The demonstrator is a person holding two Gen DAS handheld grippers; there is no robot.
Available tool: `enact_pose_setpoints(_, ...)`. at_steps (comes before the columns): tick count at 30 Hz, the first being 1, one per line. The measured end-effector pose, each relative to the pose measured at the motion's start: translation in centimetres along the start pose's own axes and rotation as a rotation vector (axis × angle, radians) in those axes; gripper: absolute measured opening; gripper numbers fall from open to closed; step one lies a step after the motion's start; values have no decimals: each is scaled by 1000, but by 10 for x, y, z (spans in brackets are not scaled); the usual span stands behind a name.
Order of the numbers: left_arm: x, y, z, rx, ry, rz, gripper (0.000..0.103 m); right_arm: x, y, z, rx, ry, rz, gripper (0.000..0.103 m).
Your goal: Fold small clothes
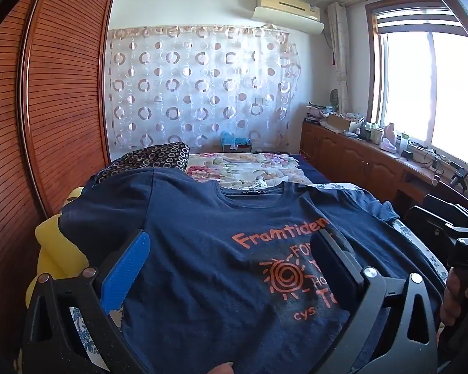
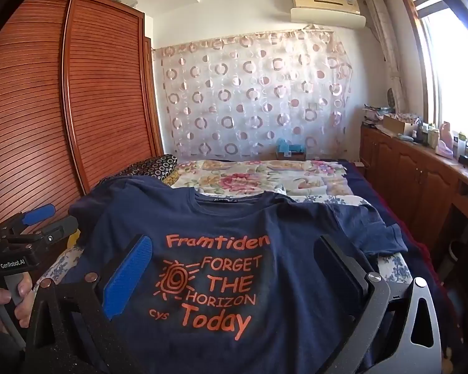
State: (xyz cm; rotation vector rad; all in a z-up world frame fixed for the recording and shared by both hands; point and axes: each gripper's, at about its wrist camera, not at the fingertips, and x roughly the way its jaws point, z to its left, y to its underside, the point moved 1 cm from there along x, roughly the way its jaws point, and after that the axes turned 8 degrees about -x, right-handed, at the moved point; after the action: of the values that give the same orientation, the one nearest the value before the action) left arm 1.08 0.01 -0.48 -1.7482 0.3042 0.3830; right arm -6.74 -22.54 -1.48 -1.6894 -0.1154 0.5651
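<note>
The navy T-shirt (image 2: 234, 249) lies flat on the bed, collar at 12 o'clock, beneath the spread, empty left gripper (image 1: 231, 268) and right gripper (image 2: 234, 274), neither clearly nearer.

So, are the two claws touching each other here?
Apart. The right wrist view shows the left claw off to the side, with navy T-shirt fabric plainly between it and the right claw.
</note>
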Motion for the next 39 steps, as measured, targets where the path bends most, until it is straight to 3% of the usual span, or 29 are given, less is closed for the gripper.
enact_pose_setpoints(39, -13, -8, -1, 28, -5, -30, 103, -1, 0, 0, -4, 1, 0, 103)
